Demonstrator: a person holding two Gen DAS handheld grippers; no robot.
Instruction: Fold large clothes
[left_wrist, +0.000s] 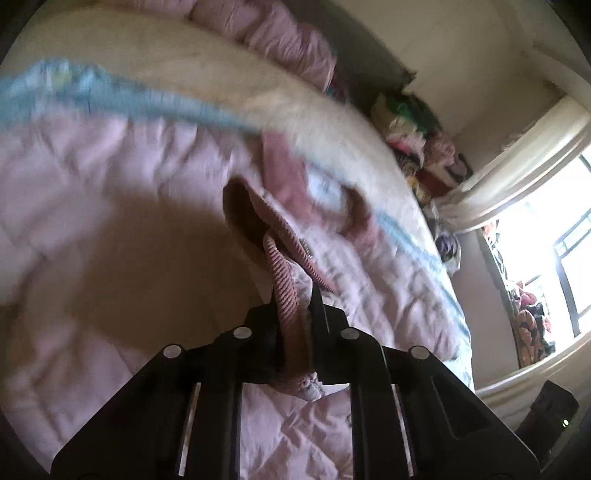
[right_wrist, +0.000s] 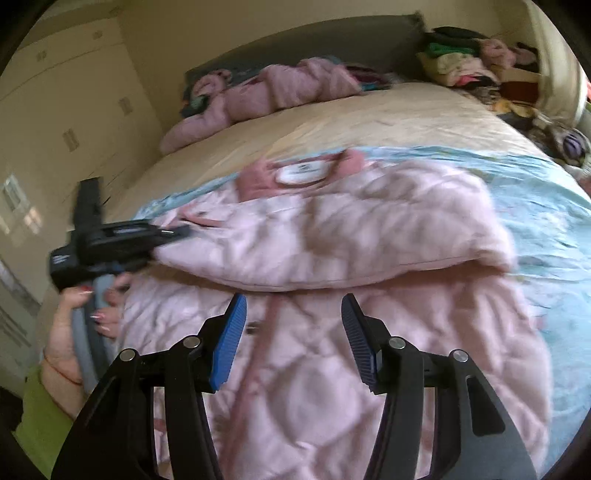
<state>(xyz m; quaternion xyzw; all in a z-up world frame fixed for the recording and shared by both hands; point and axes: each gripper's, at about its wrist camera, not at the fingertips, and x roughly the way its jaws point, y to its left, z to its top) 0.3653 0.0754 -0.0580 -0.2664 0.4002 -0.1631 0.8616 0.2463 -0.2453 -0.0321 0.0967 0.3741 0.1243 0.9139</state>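
A pink quilted jacket (right_wrist: 332, 229) lies spread on a light blue sheet (right_wrist: 546, 221) on the bed, its upper part folded over and a white label (right_wrist: 303, 172) showing at the collar. In the left wrist view my left gripper (left_wrist: 295, 291) is shut on the jacket's ribbed pink cuff (left_wrist: 280, 266), lifted off the quilted cloth (left_wrist: 92, 184). The right wrist view shows that left gripper (right_wrist: 173, 232) at the jacket's left edge, held by a hand (right_wrist: 66, 332). My right gripper (right_wrist: 293, 306) hovers open over the jacket's lower half, with nothing between its blue pads (right_wrist: 229, 339).
A cream bedcover (right_wrist: 332, 122) runs to a grey headboard (right_wrist: 295, 40), where bunched pink bedding (right_wrist: 266, 92) lies. Piles of clothes (right_wrist: 465, 62) stand at the bed's far right corner. Wardrobe doors (right_wrist: 66, 110) stand on the left, and a bright window (left_wrist: 546, 240) beyond the bed.
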